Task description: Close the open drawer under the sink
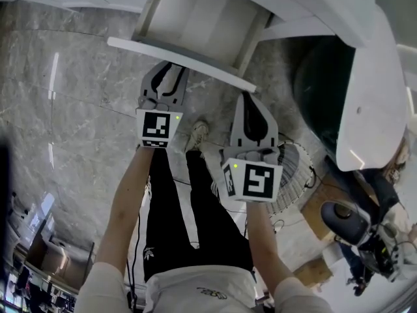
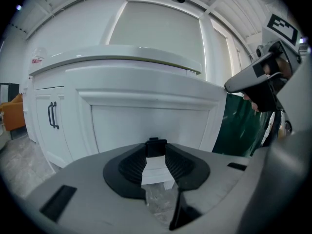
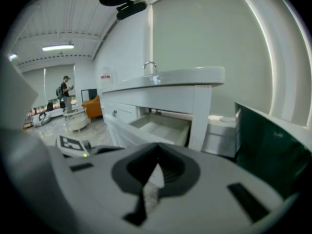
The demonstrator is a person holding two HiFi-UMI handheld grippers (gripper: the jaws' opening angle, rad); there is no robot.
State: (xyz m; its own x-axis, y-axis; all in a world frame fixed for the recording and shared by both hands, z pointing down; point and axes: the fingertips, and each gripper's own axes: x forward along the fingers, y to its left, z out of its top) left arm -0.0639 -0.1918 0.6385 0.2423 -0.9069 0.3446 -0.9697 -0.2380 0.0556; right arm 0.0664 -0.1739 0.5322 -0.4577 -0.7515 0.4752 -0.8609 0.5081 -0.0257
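The white drawer (image 1: 195,18) stands pulled out from the vanity under the sink counter (image 3: 165,77). Its front panel (image 1: 189,62) faces me and fills the left gripper view (image 2: 151,116). My left gripper (image 1: 168,67) points at that panel from just in front, jaws open with a gap and nothing between them (image 2: 156,152); whether it touches the panel I cannot tell. My right gripper (image 1: 249,98) hangs to the right, near the panel's right end, jaws shut on nothing (image 3: 157,152). In the right gripper view the empty drawer (image 3: 163,128) shows from the side.
A dark green bin (image 1: 322,90) stands right of the drawer (image 3: 273,145). A round wire basket (image 1: 293,181) lies on the marble floor by my right arm. Cabinet doors with black handles (image 2: 52,115) are to the left. A person (image 3: 66,89) stands far off.
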